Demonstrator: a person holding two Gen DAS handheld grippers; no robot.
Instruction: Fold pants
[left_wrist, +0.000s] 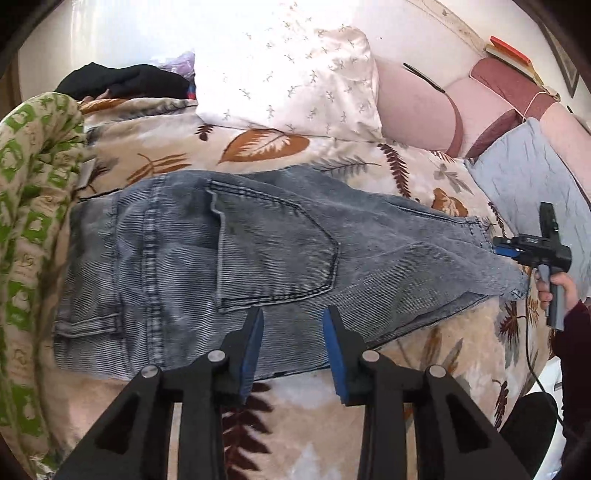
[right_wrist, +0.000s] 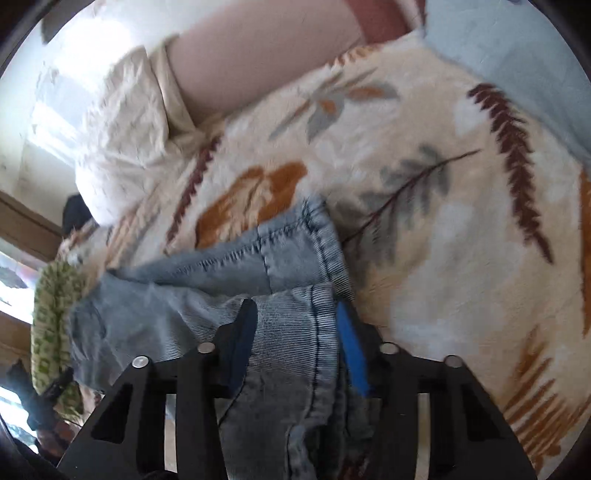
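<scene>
Grey-blue jeans (left_wrist: 221, 240) lie folded lengthwise across a leaf-printed blanket (left_wrist: 424, 354), back pocket up, waist to the left. My left gripper (left_wrist: 293, 314) hovers over the near edge of the jeans, open, with nothing gripped between its blue pads. At the right end of the jeans, a hand holds my right gripper (left_wrist: 496, 248) at the leg hems. In the right wrist view the jeans (right_wrist: 295, 258) show their stacked hems, and one hem lies between the parted fingers of the right gripper (right_wrist: 294, 308). The picture there is blurred.
A white pillow (left_wrist: 288, 74) and a pink headboard (left_wrist: 413, 103) stand behind the jeans. A grey-blue pillow (left_wrist: 528, 177) lies at the right. A green-patterned quilt (left_wrist: 29, 203) is bunched at the left, with a black garment (left_wrist: 125, 79) beyond it.
</scene>
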